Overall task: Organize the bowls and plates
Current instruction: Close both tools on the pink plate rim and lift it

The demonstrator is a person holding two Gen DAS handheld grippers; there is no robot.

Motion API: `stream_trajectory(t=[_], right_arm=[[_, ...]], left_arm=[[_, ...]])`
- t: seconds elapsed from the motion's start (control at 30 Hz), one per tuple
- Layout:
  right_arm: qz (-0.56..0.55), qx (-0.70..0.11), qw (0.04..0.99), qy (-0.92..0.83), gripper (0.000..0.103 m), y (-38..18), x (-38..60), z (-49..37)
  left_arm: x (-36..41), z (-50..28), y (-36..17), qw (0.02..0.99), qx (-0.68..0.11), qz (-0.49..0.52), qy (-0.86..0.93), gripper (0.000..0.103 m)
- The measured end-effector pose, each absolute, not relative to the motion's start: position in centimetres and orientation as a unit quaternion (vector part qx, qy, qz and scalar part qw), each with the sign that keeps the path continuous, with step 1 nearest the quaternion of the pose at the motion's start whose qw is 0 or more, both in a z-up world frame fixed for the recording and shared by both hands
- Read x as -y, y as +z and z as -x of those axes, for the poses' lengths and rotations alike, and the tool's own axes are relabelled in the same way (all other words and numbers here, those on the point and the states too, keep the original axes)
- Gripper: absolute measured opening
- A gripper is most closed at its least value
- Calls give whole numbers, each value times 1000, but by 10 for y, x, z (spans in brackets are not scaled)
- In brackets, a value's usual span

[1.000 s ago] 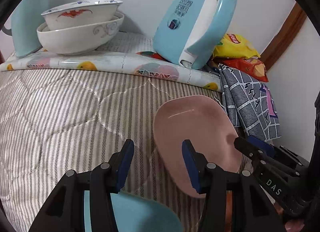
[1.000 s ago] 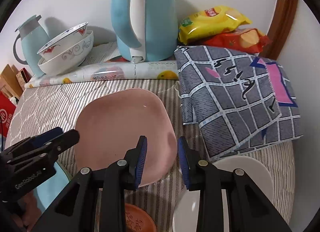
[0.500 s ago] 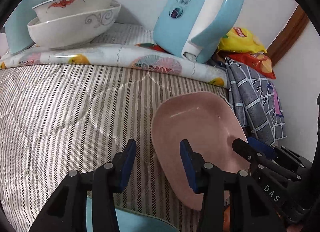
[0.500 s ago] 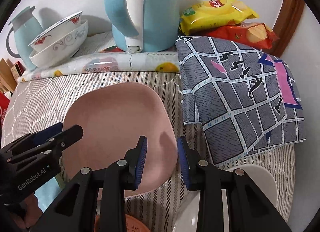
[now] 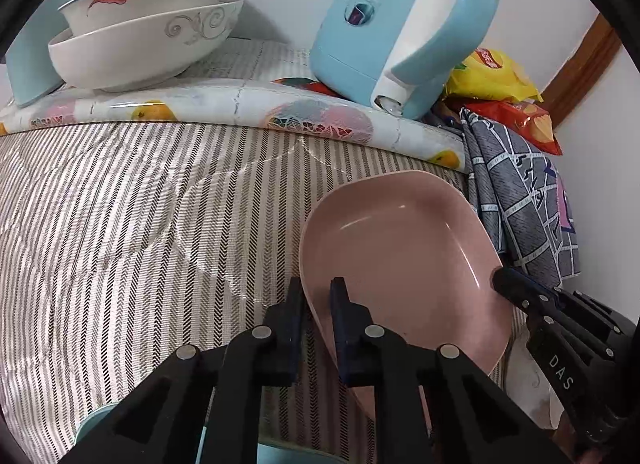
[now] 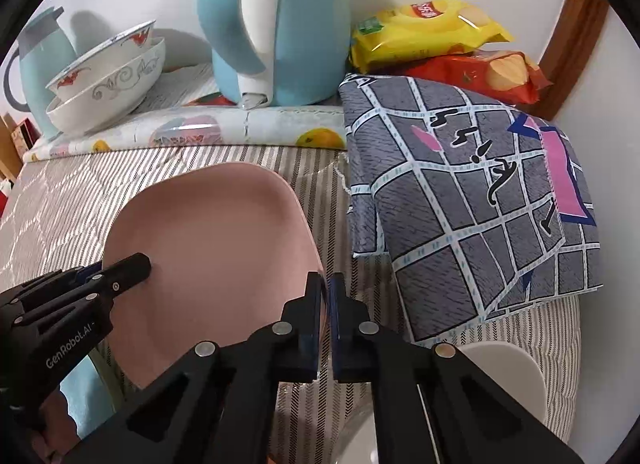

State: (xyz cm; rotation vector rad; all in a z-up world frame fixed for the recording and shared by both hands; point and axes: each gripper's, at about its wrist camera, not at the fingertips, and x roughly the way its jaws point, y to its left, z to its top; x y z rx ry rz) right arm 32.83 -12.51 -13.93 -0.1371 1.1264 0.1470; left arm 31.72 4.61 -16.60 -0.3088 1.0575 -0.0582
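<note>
A pink plate (image 5: pixel 396 256) lies on the striped quilt (image 5: pixel 120 224), its right side next to a grey checked cloth (image 6: pixel 472 200). Both grippers are clamped on it at opposite edges. The left gripper (image 5: pixel 318 296) has its narrow jaws pinched over the plate's left rim, one finger under the rim and one inside the dish. The right gripper (image 6: pixel 325 288) has its jaws nearly together on the plate's right rim, just beside the cloth. In the left view the right gripper's black fingers reach onto the plate's far right edge; in the right view the left gripper's fingers lie on the plate's left edge. Behind the quilt, on a fruit-print mat (image 5: pixel 240 104), two white bowls (image 5: pixel 148 44) sit nested, the upper one bearing red marks, with a pale blue jug (image 6: pixel 40 64) beside them and a blue kettle (image 6: pixel 280 24) to their right. Yellow and red snack bags (image 6: pixel 432 40) are stacked behind the cloth. A white plate (image 6: pixel 508 376) shows at the lower right of the right view, and a blue plate (image 6: pixel 88 396) at its lower left.
</note>
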Motion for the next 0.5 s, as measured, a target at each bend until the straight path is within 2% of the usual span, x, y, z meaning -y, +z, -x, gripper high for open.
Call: stream_trajectory(t=[0.5], right_arm=[[40, -498, 863, 75, 4, -103, 131, -307]], left_arm=[[-56, -297, -134, 868, -472, 154, -30, 12]])
